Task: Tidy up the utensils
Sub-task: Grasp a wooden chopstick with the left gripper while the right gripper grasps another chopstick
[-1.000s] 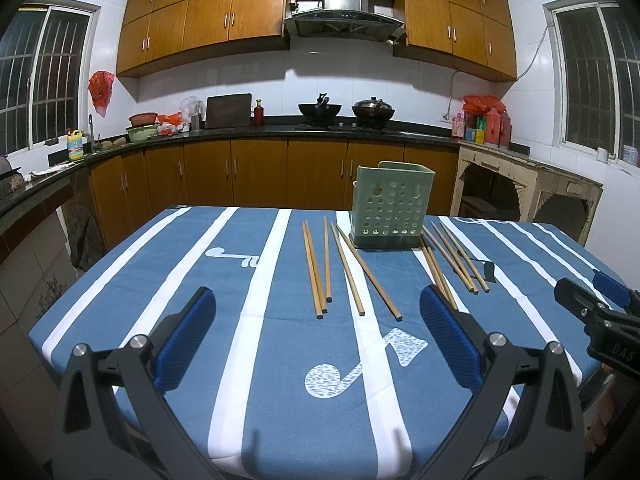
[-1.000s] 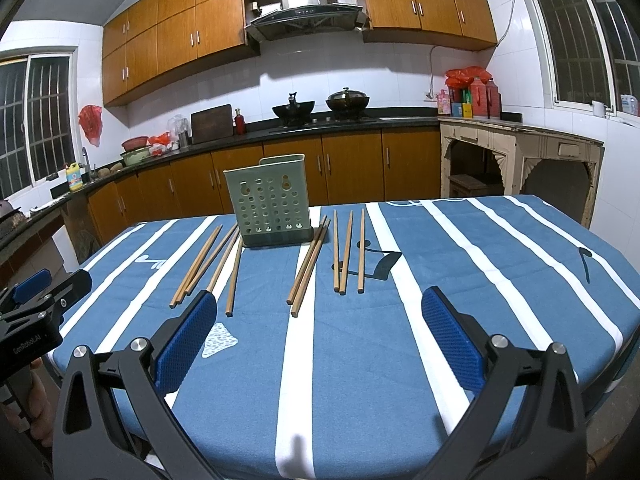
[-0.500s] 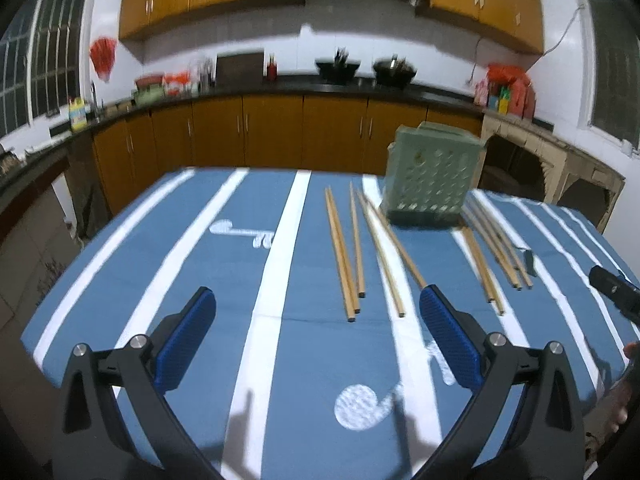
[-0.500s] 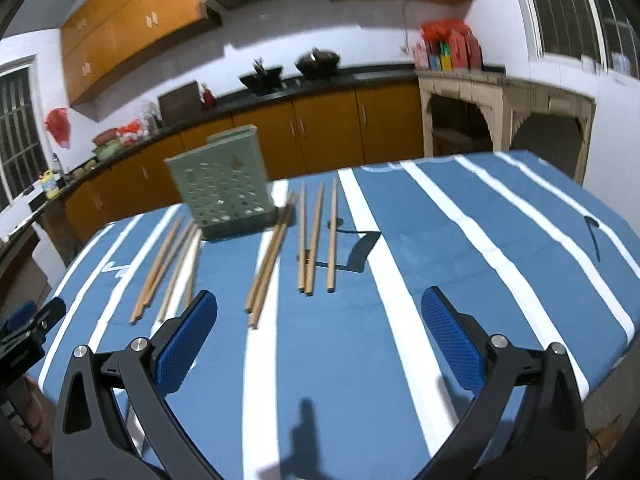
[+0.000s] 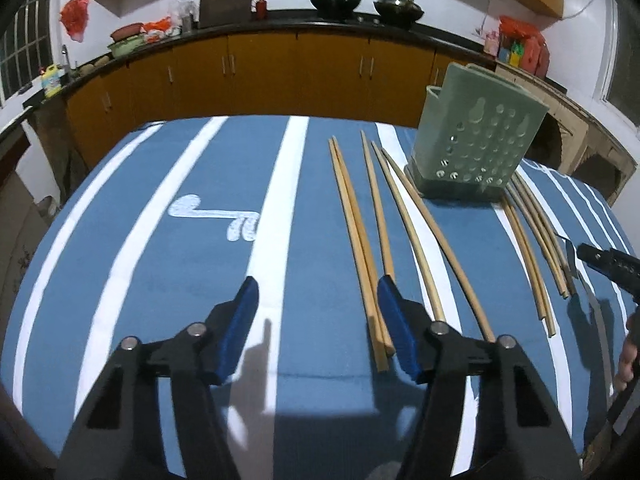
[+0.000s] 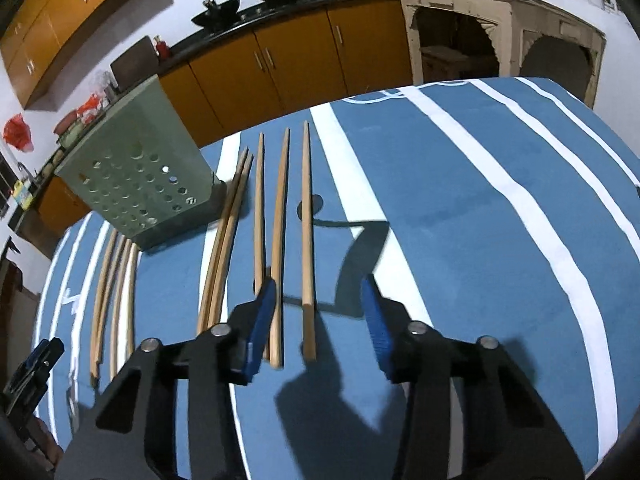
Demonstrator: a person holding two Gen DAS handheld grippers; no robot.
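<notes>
The right gripper (image 6: 318, 316) has just been narrowing, with one slim wooden chopstick (image 6: 307, 240) between its jaws, apparently untouched; its long axis runs straight ahead. The left gripper (image 5: 316, 320) has likewise been closing on bare striped cloth (image 5: 200, 280), chopsticks (image 5: 360, 240) just to its right. Beyond stands the perforated green holder (image 5: 476, 144).

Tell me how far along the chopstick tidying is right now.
Nothing looks done: the green holder shows no chopsticks in it, though its inside is hidden. In hand: the left gripper and right gripper have just been closing; the right one has a chopstick between its open jaws, not yet clamped. Left: all the chopsticks lying on the tablecloth.
</notes>
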